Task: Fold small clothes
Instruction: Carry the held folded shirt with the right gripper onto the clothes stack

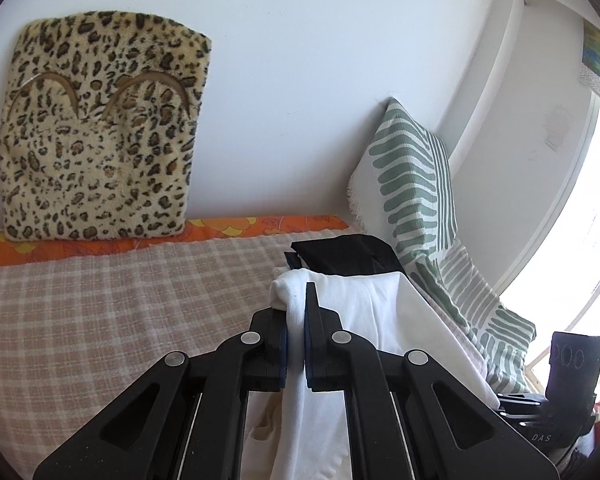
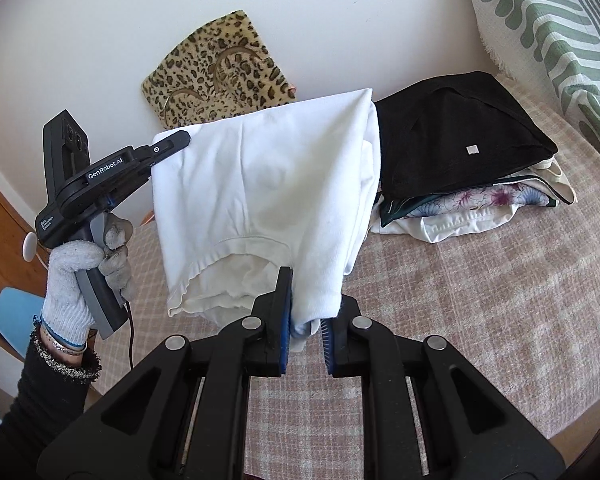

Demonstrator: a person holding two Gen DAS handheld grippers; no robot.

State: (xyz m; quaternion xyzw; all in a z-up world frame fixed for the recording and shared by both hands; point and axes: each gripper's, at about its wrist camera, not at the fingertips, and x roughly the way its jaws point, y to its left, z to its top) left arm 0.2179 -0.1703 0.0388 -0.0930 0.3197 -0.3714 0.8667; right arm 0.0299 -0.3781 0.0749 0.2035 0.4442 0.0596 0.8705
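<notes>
We have the white garment [image 2: 268, 184] up in the air between us and the bed [image 2: 480, 320] — the left claw [image 2: 180, 138] is clamped on one upper corner, and the right claw [image 2: 306, 320] is closed on a bunched fold of the same cloth near its lower edge. In the left wrist view the left claw [image 1: 296, 344] has the white fabric pinched tight between its pads. The garment hangs free above the checked bedspread, its ribbed hem [image 2: 220, 276] drooping open below.

We judge this to be the lift-and-spread step: the piece is picked up but not yet laid flat or folded. The next move likely calls for drawing the two claws apart to pull out the slack, then lowering the cloth onto the bare bedspread in front of the stack — keeping it clear of the pile.

No container shows here. The nearest thing to one is the stack of folded clothes [image 2: 472, 196] on the bed by the green-striped cushion [image 2: 548, 24], with a black garment [image 2: 452, 136] on top and a floral piece [image 2: 480, 198] beneath it.
</notes>
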